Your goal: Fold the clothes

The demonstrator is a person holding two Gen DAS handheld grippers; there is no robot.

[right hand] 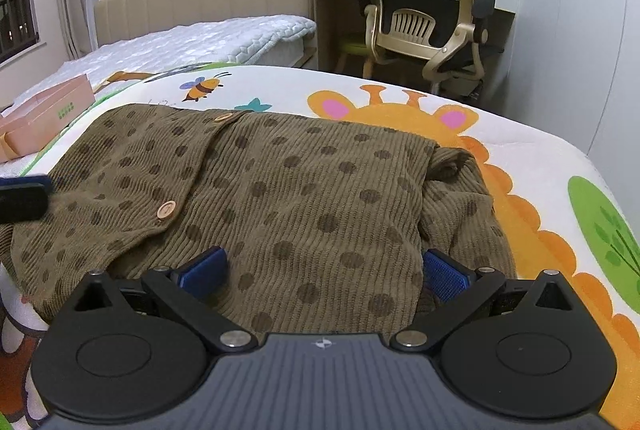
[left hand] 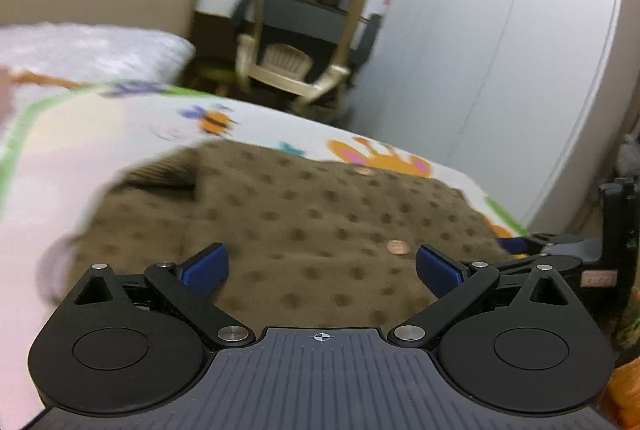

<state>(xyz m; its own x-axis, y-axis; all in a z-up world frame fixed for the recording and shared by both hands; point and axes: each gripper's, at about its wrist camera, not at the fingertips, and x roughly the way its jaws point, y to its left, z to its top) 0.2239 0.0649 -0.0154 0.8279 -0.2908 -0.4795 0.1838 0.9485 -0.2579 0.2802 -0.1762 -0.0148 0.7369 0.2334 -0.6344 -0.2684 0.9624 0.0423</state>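
An olive-brown knitted cardigan (right hand: 304,198) with dark dots and wooden buttons lies spread on the cartoon-print mat (right hand: 540,158). It also shows in the left wrist view (left hand: 312,222), blurred. My left gripper (left hand: 322,266) is open and empty, just above the cardigan near a button (left hand: 397,247). My right gripper (right hand: 322,272) is open and empty over the cardigan's near edge. The right gripper's fingers (left hand: 516,244) show at the right edge of the left wrist view. The left gripper's fingertip (right hand: 24,190) shows at the left edge of the right wrist view.
A pink box (right hand: 44,114) sits at the mat's left edge. A bed with a white quilt (right hand: 192,42) and beige headboard is behind. An office chair (right hand: 424,2) stands by a desk at the back. A white wall (left hand: 500,50) is to the right.
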